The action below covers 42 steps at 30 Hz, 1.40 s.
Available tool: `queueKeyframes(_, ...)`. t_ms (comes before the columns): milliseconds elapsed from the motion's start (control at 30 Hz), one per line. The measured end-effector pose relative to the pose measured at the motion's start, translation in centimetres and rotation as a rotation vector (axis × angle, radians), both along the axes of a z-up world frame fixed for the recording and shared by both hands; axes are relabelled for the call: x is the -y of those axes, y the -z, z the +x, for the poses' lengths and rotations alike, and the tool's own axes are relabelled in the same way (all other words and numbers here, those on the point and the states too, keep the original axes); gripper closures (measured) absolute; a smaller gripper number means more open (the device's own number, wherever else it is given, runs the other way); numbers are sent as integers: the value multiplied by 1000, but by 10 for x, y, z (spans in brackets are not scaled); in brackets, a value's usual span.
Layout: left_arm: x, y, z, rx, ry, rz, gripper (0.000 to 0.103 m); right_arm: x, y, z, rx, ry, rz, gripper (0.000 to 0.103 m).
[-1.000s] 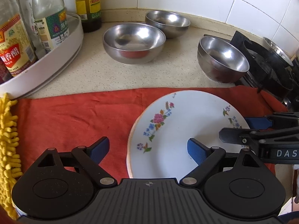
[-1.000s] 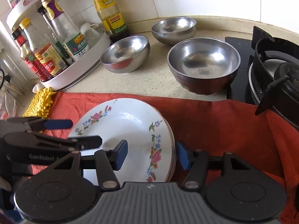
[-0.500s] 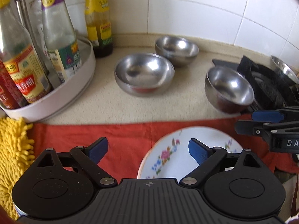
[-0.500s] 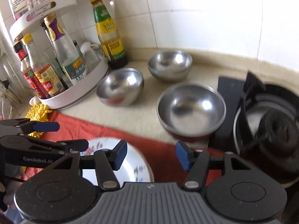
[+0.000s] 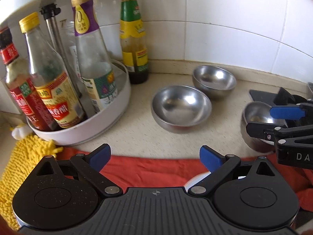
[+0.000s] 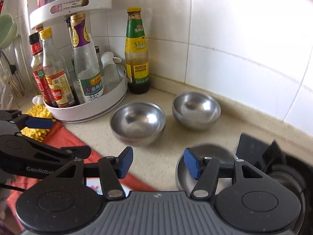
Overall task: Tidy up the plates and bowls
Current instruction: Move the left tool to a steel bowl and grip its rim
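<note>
On the beige counter, three shiny steel bowls sit upright.

A: Left gripper: black linkage arms, blue pads, silver pivot screws, ribbed grey body with a small cross mark at lower centre.

B: Right gripper: same build. White "GenRobot" lettering on the arm at left.

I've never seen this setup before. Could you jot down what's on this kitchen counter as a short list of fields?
setting: counter at a white tiled wall
bowls: three steel bowls, apart: middle bowl, back bowl, bowl by the stove
plate: white edge only, on the red cloth
rack: white bottle tray
left hand-held gripper: open, empty, jaws just widened
right hand-held gripper: open, empty
</note>
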State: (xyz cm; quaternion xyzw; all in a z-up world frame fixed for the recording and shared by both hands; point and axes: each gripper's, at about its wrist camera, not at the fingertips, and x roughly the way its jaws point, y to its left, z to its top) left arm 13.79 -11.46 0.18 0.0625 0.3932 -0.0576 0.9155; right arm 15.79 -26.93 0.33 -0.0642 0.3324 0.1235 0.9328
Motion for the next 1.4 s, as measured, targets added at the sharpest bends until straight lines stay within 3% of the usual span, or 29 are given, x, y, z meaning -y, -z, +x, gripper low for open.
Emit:
queueKeyframes(233, -2, 4, 21, 11, -19, 23, 1, -24, 2, 29, 73, 38, -147, 47)
queueKeyframes(467, -9, 16, 53, -7, -59, -6, 1, -35, 13, 64, 29, 63, -148, 48)
queueKeyframes(933, -2, 37, 94, -48, -58, 10, 1, -35, 32, 100, -19, 83, -179, 48)
queueKeyframes(1067, 1, 41, 102, -56, -67, 18, 1, -29, 35, 110, -53, 76, -132, 48)
queueKeyframes(1300, 7, 46, 114, -69, -60, 27, 1, -10, 45, 129, -189, 65, 35, 49)
queueKeyframes(1400, 10, 51, 120, -85, -59, 32, 3, -10, 49, 133, -220, 53, 63, 55)
